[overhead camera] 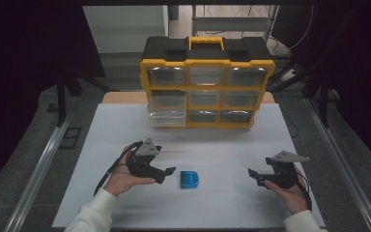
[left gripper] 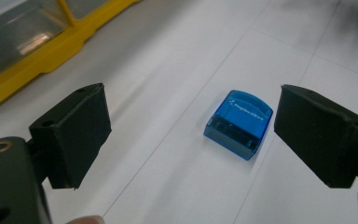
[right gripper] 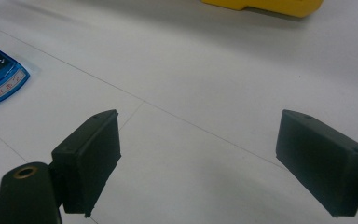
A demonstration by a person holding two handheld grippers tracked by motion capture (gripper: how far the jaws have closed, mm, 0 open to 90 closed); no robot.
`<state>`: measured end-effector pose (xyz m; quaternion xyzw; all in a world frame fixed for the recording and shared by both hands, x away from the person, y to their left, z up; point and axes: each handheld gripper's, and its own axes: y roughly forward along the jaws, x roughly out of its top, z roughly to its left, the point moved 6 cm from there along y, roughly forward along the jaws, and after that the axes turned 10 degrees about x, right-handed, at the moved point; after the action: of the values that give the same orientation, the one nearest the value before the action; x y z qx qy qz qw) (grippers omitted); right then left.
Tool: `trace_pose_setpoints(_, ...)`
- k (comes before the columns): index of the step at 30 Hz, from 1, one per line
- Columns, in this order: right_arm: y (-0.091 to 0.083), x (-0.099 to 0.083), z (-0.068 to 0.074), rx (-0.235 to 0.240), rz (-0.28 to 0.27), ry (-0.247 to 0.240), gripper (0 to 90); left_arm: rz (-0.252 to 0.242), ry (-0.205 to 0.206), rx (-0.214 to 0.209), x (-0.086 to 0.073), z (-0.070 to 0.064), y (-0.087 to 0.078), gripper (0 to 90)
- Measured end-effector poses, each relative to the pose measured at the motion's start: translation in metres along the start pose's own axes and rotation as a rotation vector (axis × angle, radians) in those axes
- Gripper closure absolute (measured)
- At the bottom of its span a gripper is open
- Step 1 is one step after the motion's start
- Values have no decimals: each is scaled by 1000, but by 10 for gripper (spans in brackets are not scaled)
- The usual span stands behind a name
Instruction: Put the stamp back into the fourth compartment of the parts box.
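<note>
The blue case [overhead camera: 190,179] lies flat on the white bench [overhead camera: 222,145], toward the near edge and a little left of the middle, with nothing touching it. Starting at the left, the left gripper [overhead camera: 169,171] is held low over the bench just left of the blue case, its tips pointing at it; in the left gripper view the fingers [left gripper: 72,133] are spread wide, and the blue case [left gripper: 238,123] sits on the bench ahead of them, nearer the right-hand one but apart from both. Behind, at the far edge of the bench, stands the yellow and black drawer organiser [overhead camera: 206,82], its clear drawers facing the person, with the lower left drawer [overhead camera: 166,118] pulled out a little. Toward the right edge of the bench, the right gripper [overhead camera: 252,175] is held well apart from the blue case, pointing left toward it. Its fingers [right gripper: 91,158] also stand wide apart, with bare bench between them.
</note>
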<state>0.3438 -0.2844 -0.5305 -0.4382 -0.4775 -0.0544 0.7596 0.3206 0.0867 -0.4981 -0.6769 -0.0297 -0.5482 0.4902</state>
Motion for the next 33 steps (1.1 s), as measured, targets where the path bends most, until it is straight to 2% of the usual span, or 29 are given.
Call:
trace_pose_setpoints(4, 0, 0, -1, -3, 2, 3, 143, 10, 22, -12, 2, -4, 3, 113)
trace_pose_setpoints(15, -1, -1, 4, 3, -1, -10, 143, 38, 49, -33, 4, -10, 14, 114)
trace_pose_setpoints(26, -2, -2, 3, -2, -2, -10, 143, 92, 86, -88, 8, -18, 28, 112)
trace_pose_setpoints(33, 0, -3, 4, -4, 7, -12, 143, 117, 89, -115, 12, -22, 34, 106)
